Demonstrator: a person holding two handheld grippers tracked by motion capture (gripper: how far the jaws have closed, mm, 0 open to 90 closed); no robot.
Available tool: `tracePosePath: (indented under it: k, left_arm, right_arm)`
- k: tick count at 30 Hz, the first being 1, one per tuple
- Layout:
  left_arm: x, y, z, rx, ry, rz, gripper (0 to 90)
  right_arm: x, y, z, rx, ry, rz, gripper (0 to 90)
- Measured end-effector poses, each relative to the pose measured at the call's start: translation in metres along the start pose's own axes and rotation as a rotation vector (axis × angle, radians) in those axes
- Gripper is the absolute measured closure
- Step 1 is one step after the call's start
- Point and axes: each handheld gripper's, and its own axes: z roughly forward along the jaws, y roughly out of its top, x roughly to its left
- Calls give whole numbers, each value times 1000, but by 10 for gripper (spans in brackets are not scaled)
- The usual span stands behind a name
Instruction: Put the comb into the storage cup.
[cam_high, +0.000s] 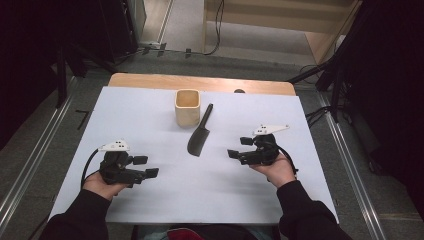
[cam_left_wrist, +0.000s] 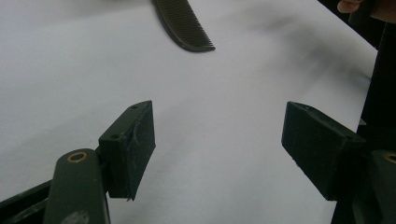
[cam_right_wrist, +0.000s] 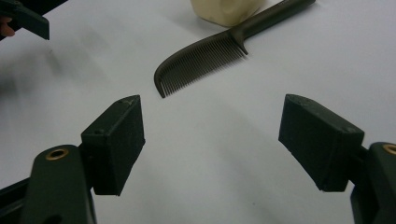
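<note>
A dark comb (cam_high: 199, 136) lies flat near the middle of the desk (cam_high: 150, 200), slightly toward the far edge, its handle pointing to the far edge and its toothed end toward the near edge. The handle runs just beside a cream square cup (cam_high: 187, 107), which stands upright close to the far edge; whether the two touch cannot be told. The left gripper (cam_high: 146, 167) sits toward the near left corner, held in the person's left hand (cam_high: 102, 184), jaws spread wide and holding nothing, aimed across the desk toward the comb. The right gripper (cam_high: 239, 148) sits toward the right edge in the right hand (cam_high: 277, 172), jaws likewise spread wide with nothing between them. In the right gripper view the comb (cam_right_wrist: 205, 58) lies ahead of the jaws, apart from them.
</note>
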Motion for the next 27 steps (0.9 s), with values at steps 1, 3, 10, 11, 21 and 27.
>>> tracePosePath:
  k: [1, 3, 10, 11, 21, 27]
  left_arm:
    - [0, 0, 0, 0, -1, 0, 262]
    - [-1, 0, 0, 1, -1, 3, 261]
    - [-1, 0, 1, 9, -2, 6, 261]
    - [-1, 0, 1, 8, -2, 5, 261]
    - [1, 1, 0, 1, -3, -7, 261]
    - [2, 1, 0, 4, -7, -4, 261]
  right_arm:
    - [0, 0, 0, 0, 0, 0, 206]
    - [0, 3, 3, 1, -3, -5, 206]
    - [0, 7, 9, 1, -13, -8, 209]
    - [-1, 7, 10, 2, -20, -11, 211]
    - [-4, 15, 17, 1, -10, -7, 212]
    - [-7, 19, 19, 0, 8, -5, 213]
